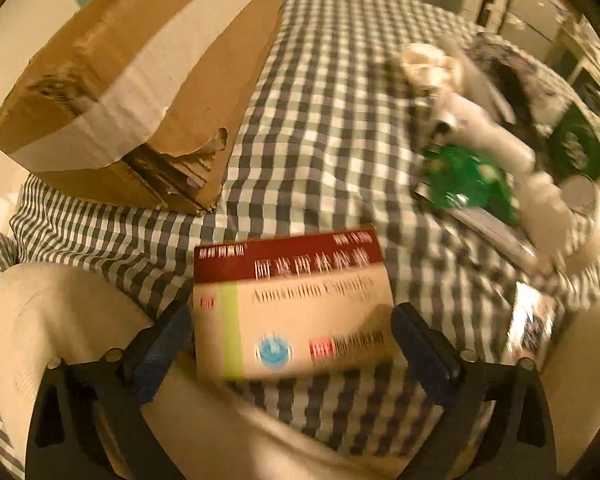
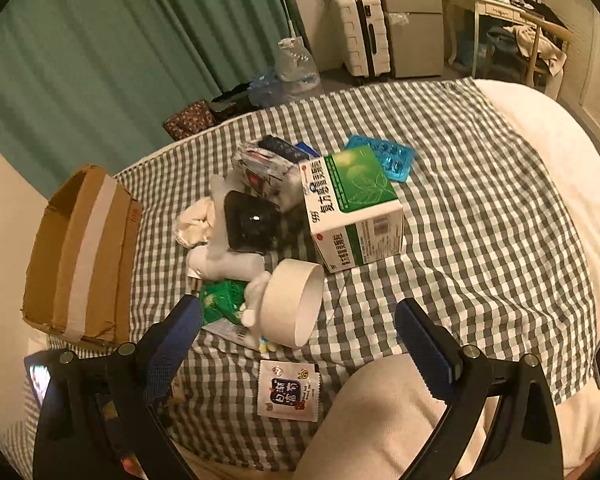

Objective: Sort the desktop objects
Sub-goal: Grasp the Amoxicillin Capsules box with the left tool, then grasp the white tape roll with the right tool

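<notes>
**Checked cloth, medicine box between wide-set fingers**

Grey-and-white checked cloth (image 2: 460, 216) covers a bed, and the things to sort lie on it. In the left wrist view, a tan and dark red medicine box (image 1: 296, 304) lies flat on the cloth, near the camera, between the two fingers (image 1: 168, 340) of the left gripper (image 1: 292, 332). The jaws stand wide; whether either pad touches the box's sides cannot be told through the blur. A torn cardboard box (image 1: 140, 92) with a pale tape strip sits at the far left.

In the right wrist view, the right gripper (image 2: 300, 332) has its jaws spread wide with nothing between them, above the near edge of a pile. Just beyond its fingertips lies a white tape roll (image 2: 296, 304) on its side, touching a green packet (image 2: 220, 300) to its left. Farther off stand a green and white medicine carton (image 2: 356, 212), tilted, a black rounded object (image 2: 252, 224) and a white crumpled tissue (image 2: 196, 220). A blue blister pack (image 2: 384, 156) lies at the far side of the carton. A small white sachet (image 2: 288, 390) rests flat on the cloth near the camera, apart from the pile. The cardboard box appears here at the left edge of the cloth. Green curtains (image 2: 100, 60) hang behind the bed, with a white suitcase (image 2: 364, 36) far right.
</notes>
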{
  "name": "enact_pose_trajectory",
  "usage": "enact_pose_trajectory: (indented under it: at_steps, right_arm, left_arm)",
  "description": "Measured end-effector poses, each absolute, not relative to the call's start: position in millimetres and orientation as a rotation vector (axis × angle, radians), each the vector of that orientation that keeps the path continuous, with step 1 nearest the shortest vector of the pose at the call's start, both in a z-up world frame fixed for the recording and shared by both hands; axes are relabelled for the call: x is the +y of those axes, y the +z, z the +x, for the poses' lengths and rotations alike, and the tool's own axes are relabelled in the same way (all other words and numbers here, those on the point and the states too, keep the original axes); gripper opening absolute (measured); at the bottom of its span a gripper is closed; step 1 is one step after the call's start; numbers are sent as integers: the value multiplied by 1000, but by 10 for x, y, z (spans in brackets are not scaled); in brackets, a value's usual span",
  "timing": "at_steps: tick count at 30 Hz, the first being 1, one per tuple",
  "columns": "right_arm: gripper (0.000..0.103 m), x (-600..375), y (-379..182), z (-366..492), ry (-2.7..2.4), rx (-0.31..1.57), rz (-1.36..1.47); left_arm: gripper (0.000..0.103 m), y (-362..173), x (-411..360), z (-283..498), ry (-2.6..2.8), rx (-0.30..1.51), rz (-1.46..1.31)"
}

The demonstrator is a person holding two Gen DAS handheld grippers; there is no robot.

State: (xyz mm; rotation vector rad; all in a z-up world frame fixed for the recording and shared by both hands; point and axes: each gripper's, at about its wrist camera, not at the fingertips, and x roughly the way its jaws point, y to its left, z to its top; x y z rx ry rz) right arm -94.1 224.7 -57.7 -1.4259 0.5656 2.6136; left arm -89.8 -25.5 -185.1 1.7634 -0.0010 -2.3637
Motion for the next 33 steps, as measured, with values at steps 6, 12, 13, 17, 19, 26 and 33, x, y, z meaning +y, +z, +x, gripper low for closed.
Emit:
enact_pose_trajectory:
  at_steps: [6,12,13,17,19,26,33]
  right_arm:
    - [97,2177,-877,-1072,2593,571,-1514]
    - [97,2078,-1149,-1290,2564,562,-1561]
    - [94,2069,-1179,-1318,2559,555,-1561]
    - [35,2084,-1401,-1404,2524,548,-1642]
    - [32,2160,-1455,-1361,2502,593,-1642]
    - [31,2302,-1403,-1241,2505,683,-1581]
    - [32,2257,-1394,-1200,2553,640,-1577]
  left_arm:
    - [103,-1933,-272,-1057,-2313,43,1740]
    - [103,-1914,-299,-1000,-2346,34,1751]
    - [102,-1908,-303,-993,-2350,28,1756]
    - [87,-1844,-352,-944,-2369,5,1744]
    - [85,-1829,-377,-930,-2376,2,1753]
    - [103,-1817,-300,-931,-2388,-295,1945]
    - [103,-1743,30,-786,-2482,-823,1869]
